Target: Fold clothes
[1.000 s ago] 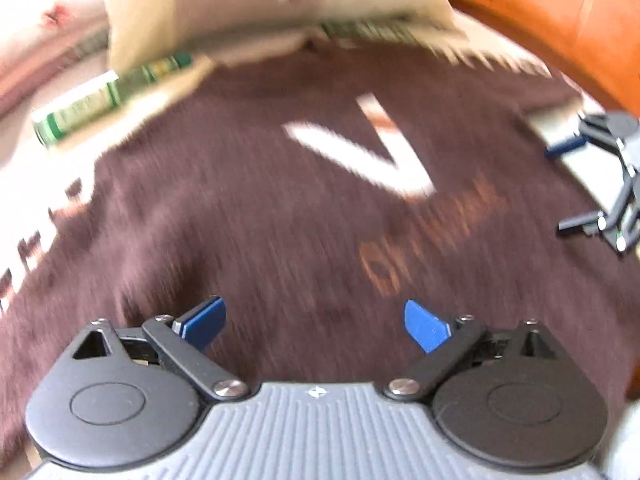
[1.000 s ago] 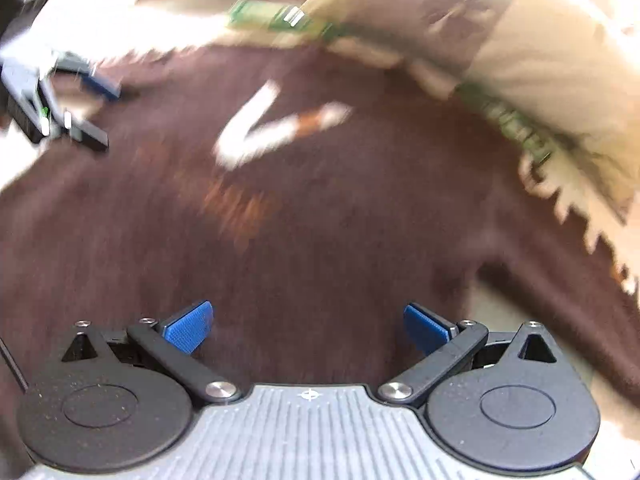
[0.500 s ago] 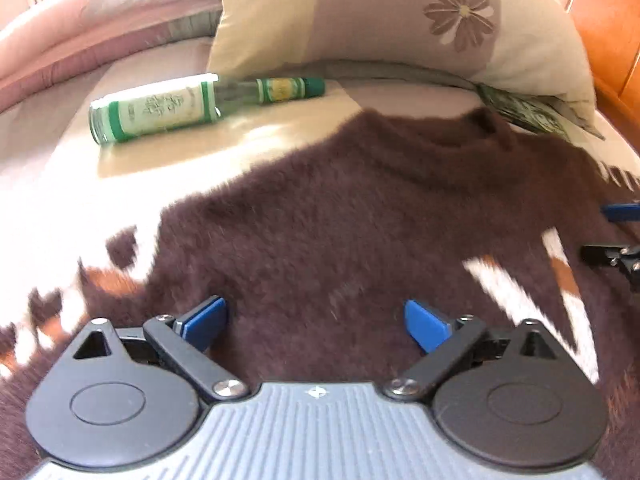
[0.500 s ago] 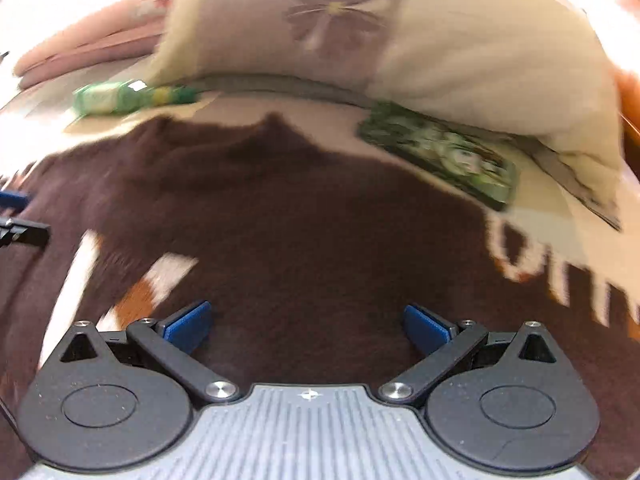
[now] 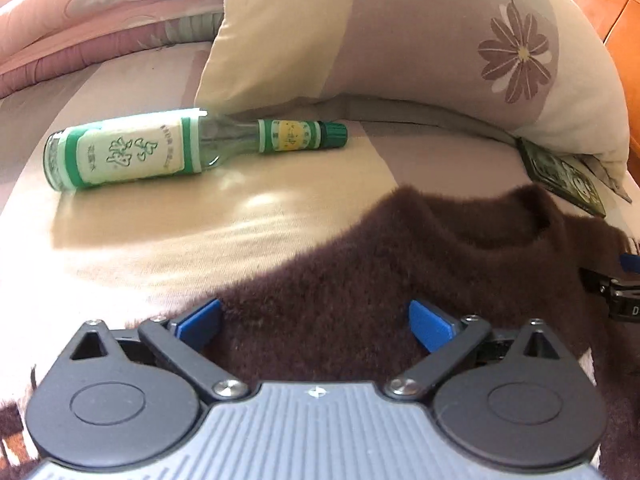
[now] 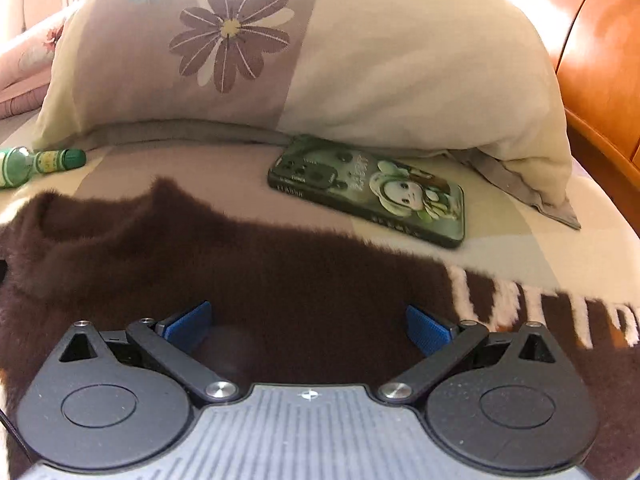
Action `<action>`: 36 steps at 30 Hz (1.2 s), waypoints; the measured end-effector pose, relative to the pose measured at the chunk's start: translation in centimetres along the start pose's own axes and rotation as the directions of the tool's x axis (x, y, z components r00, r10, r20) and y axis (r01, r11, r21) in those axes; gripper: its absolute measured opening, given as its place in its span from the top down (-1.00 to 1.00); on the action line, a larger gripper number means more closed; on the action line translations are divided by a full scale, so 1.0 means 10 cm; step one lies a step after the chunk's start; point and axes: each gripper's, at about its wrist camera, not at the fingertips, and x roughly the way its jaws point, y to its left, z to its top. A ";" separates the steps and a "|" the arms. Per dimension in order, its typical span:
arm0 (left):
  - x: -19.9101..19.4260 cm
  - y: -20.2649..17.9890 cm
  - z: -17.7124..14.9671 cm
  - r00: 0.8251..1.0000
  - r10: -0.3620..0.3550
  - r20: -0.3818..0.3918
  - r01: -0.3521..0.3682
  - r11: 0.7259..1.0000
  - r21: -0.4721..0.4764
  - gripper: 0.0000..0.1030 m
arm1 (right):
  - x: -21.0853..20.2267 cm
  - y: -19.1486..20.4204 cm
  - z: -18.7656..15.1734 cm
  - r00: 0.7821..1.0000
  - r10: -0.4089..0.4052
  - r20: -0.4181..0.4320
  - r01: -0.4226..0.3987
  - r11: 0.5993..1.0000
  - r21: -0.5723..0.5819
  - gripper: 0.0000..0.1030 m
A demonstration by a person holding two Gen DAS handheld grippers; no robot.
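A fuzzy dark brown sweater (image 5: 400, 272) lies flat on the bed, its collar (image 5: 500, 220) toward the pillow. My left gripper (image 5: 316, 320) stands open just above the left shoulder area, blue pads wide apart over the fabric. In the right wrist view the same sweater (image 6: 280, 272) fills the lower half, with white lettering (image 6: 540, 304) on its right sleeve. My right gripper (image 6: 308, 322) is open over the right shoulder. The right gripper's tip (image 5: 616, 292) shows at the left view's right edge.
A green-labelled glass bottle (image 5: 160, 152) lies on its side on the striped sheet (image 5: 120, 240). A phone in a green cartoon case (image 6: 372, 192) rests beside the flowered pillow (image 6: 280, 48). An orange wooden headboard (image 6: 592, 48) stands at the right; pink bedding (image 5: 80, 20) at the left.
Both grippers have swept from over the sweater's chest toward its collar and shoulders. The pillow, bottle and phone have come into close view. Both stay open.
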 end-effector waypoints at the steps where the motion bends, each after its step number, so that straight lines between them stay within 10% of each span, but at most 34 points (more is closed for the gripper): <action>1: -0.02 0.00 0.01 1.000 -0.001 0.002 0.001 1.000 -0.003 -0.90 | -0.01 0.00 0.02 1.000 0.000 -0.006 0.000 1.000 0.005 -1.00; 9: -0.17 -0.09 0.01 0.996 -0.083 0.032 0.082 0.997 0.014 -0.90 | -0.17 0.01 -0.02 0.999 0.027 -0.033 -0.027 1.000 -0.001 -1.00; 36: -0.67 -0.14 -0.45 1.000 0.023 0.009 -0.021 0.991 -0.130 -0.90 | 0.06 0.32 0.42 0.988 0.156 -0.018 -0.157 0.986 -0.059 -1.00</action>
